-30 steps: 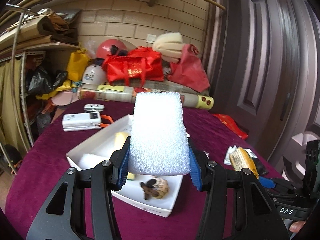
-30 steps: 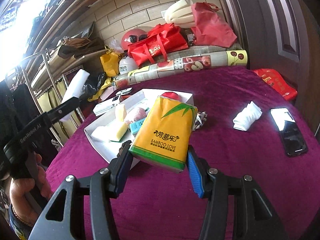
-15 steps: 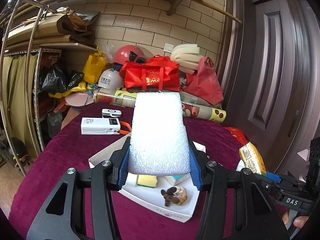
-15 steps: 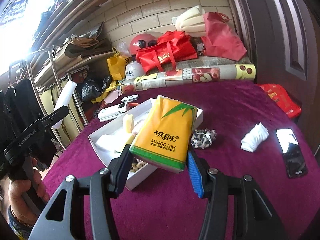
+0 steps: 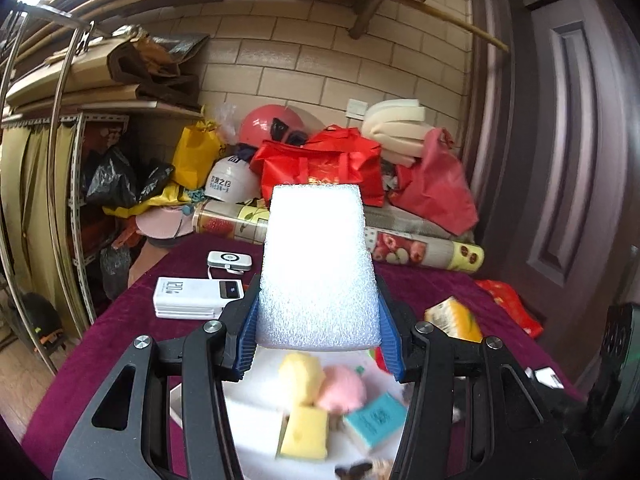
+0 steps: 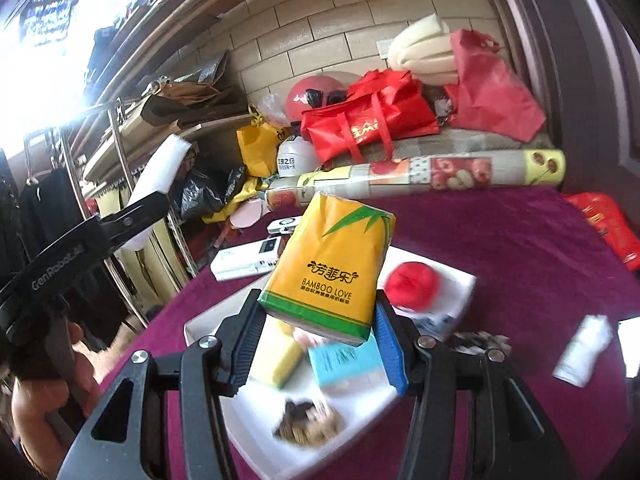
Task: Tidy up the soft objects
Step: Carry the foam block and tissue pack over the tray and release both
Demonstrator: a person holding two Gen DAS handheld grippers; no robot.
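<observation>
**Foam block and tissue pack held above the white tray**

Foam block (image 5: pixel 318 268) sits clamped between the left tool's (image 5: pixel 318 340) blue pads, raised over the white tray (image 6: pixel 256 436) on the purple tabletop (image 6: pixel 540 248). The right tool (image 6: pixel 320 340) grips a yellow tissue pack (image 6: pixel 330 268) above the same tray. Inside the tray lie two yellow sponges (image 5: pixel 304 432), a pink puff (image 5: pixel 342 388), a teal packet (image 5: pixel 374 420), a red ball (image 6: pixel 412 284) and a brown-and-white fuzzy thing (image 6: pixel 308 424).
</observation>
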